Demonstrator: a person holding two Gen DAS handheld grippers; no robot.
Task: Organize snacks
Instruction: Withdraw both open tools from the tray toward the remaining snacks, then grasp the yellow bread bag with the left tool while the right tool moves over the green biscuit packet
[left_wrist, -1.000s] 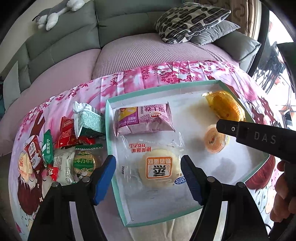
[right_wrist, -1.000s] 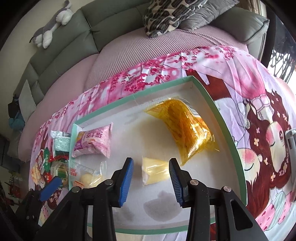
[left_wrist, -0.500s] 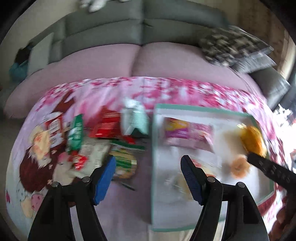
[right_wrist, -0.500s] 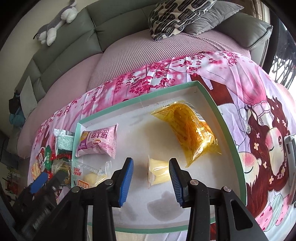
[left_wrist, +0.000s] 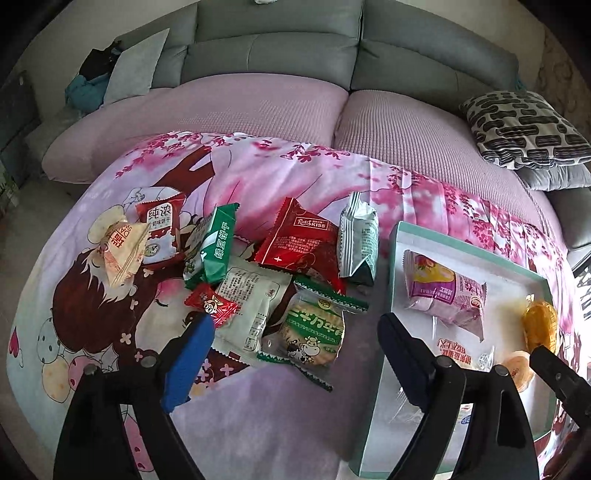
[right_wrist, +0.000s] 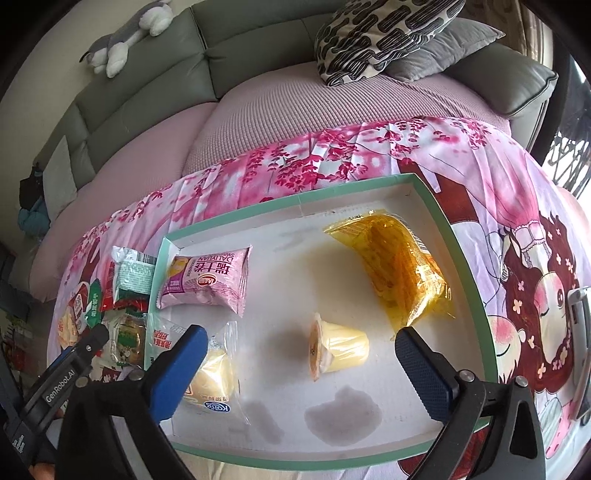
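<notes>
Teal-rimmed white tray (right_wrist: 469, 266) on pink blossom-print cloth (left_wrist: 295, 166), holding four snacks: pink cake pack (right_wrist: 207, 280) at far left corner, clear-wrapped bun (right_wrist: 214, 373) at near left, orange bag (right_wrist: 399, 266) toward far right, yellow jelly cup (right_wrist: 336, 345) on its side near the middle. Beside the tray's left wall, unsorted heap on the cloth: silver-green pack (left_wrist: 360, 240), red Kiss packet (left_wrist: 299, 236), green biscuit pack (left_wrist: 214, 247), white pouch (left_wrist: 247, 299), round cow biscuit (left_wrist: 314, 328), small red candy (left_wrist: 212, 302), red-and-white milk pack (left_wrist: 159, 225), orange-lettered triangle pack (left_wrist: 122, 251). Left gripper (left_wrist: 291, 343) spread wide, empty, poised above the heap with the cow biscuit lying between its fingers. Right gripper (right_wrist: 299, 360) equally wide, empty, hovering over the jelly cup without contact. Progress judged at roughly a third: four items trayed, eight or so remaining outside. Likely next: closing on the cow biscuit or a neighbouring pack for transfer. Ample bare tray floor left near the centre and front.
</notes>
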